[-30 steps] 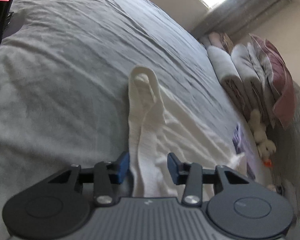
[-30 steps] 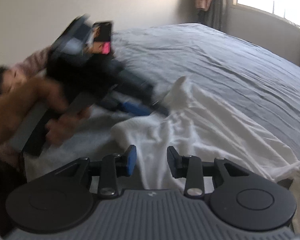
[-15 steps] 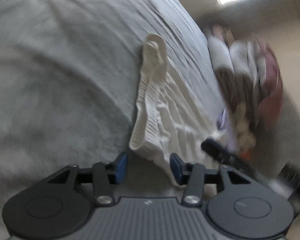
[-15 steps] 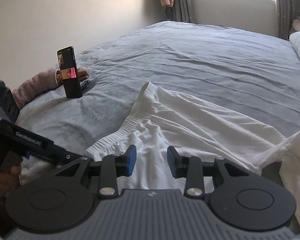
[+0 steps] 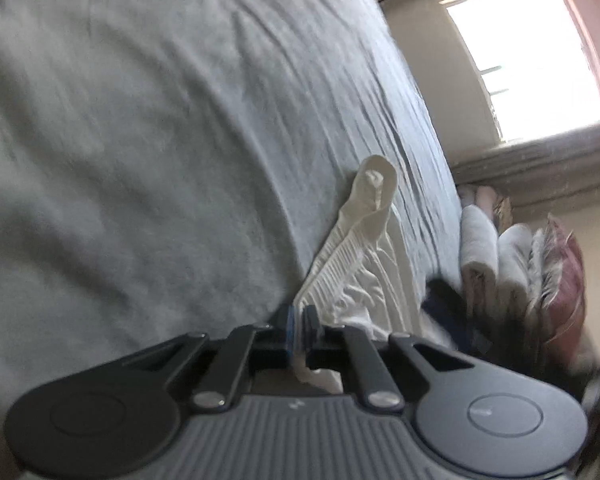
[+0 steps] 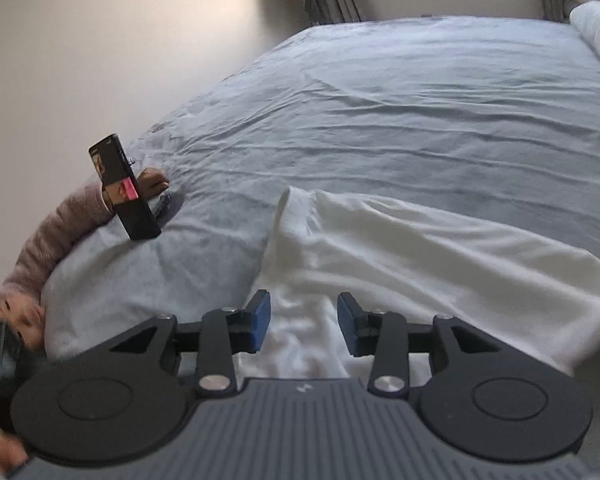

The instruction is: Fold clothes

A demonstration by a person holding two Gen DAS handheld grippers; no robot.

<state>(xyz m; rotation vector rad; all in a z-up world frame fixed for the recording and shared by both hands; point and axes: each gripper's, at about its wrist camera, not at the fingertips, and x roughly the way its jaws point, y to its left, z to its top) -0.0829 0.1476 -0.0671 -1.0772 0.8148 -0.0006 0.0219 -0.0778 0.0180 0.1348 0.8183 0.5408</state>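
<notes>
A white garment (image 6: pixel 400 256) with a ribbed elastic waistband (image 5: pixel 336 256) lies spread on the grey bed sheet (image 6: pixel 420 112). My left gripper (image 5: pixel 299 325) is shut on the near corner of that waistband, and a bit of white cloth pokes out behind the blue pads. The band runs away from it toward a curled far end (image 5: pixel 374 184). My right gripper (image 6: pixel 303 320) stands open just above the garment's near part, white cloth showing between its blue pads (image 6: pixel 260 314). Nothing is gripped there.
A phone (image 6: pixel 122 192) stands upright on the bed's left side, with a person's hand and pink sleeve (image 6: pixel 60 232) behind it. Folded towels and pillows (image 5: pixel 520 256) are stacked by the wall under a bright window (image 5: pixel 528 56). Grey sheet stretches beyond the garment.
My left gripper went from open above the cloth to shut on the waistband corner. The right view swung lower and closer over the garment; its jaws stayed open.
</notes>
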